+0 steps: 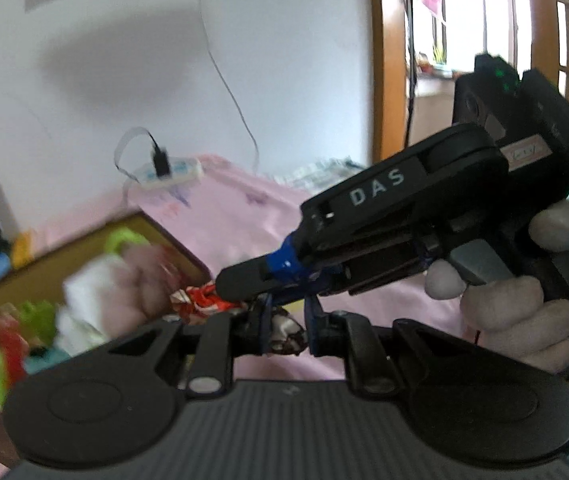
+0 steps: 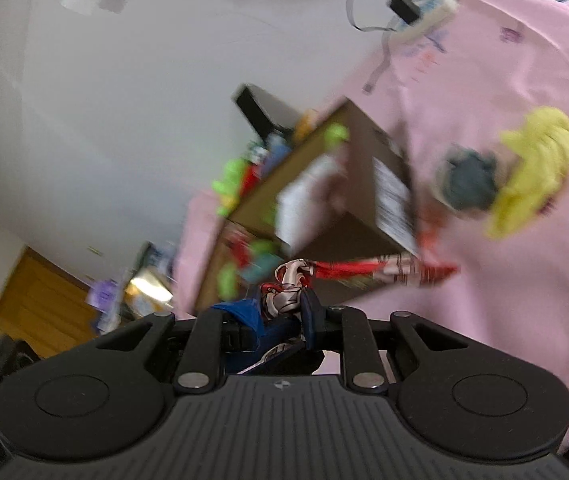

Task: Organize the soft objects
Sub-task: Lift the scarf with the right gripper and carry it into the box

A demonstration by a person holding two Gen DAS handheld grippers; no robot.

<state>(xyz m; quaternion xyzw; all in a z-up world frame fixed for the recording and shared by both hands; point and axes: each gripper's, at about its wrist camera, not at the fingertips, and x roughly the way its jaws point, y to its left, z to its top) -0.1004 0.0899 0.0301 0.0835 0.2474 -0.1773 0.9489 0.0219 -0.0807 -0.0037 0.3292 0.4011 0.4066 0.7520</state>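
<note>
We hold the red-and-white cloth (image 2: 348, 270) in 2 claws: left claw (image 1: 284, 330) and right claw (image 2: 288, 312) both clamped on it; its length trails toward the cardboard box (image 2: 368, 224) ahead.

My left gripper (image 1: 286, 330) is clamped on a crumpled red-and-white patterned cloth (image 1: 204, 300). At three o'clock, my gloved hand (image 1: 520, 312) holds the right gripper (image 1: 240, 280), its tip on the same cloth. A blurred cardboard box (image 1: 152, 228) of plush toys (image 1: 96, 304) sits at nine o'clock on pink bedding (image 1: 236, 216).
</note>
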